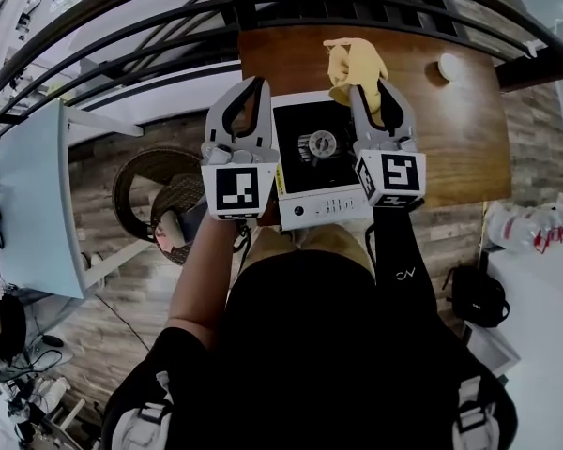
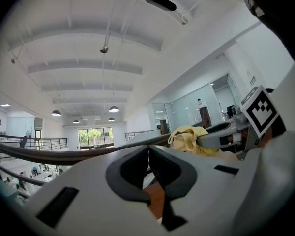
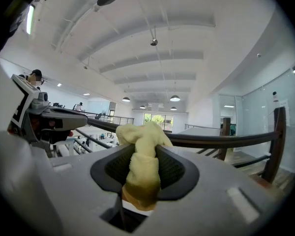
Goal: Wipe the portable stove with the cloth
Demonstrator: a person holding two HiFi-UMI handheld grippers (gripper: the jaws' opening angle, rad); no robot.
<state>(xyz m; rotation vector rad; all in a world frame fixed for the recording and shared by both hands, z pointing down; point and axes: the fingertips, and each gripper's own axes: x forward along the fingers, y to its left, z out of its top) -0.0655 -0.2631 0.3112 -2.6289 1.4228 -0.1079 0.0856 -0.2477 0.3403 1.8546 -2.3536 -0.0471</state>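
**Cloth's grabbed, stove looks like it's waiting for its wipe**

The portable stove [image 1: 319, 172] sits at the near edge of the wooden counter [image 1: 450, 139], right in front of the person, with a black top and the burner in the middle. I can't spot any smears or wipe marks on it from here.

The yellow cloth [image 1: 355, 64] is bunched up in the right gripper [image 1: 372, 90]. Its jaws are squeezed tight on the cloth, with a tuft poking out past the tips. It's up by the stove's far right corner, and I can't tell if it's touching anything.

The left gripper [image 1: 251, 90] is alongside the stove's left edge, jaws closed tip to tip with nothing between them.

My read is that the pickup is done and basically all the actual wiping is left.
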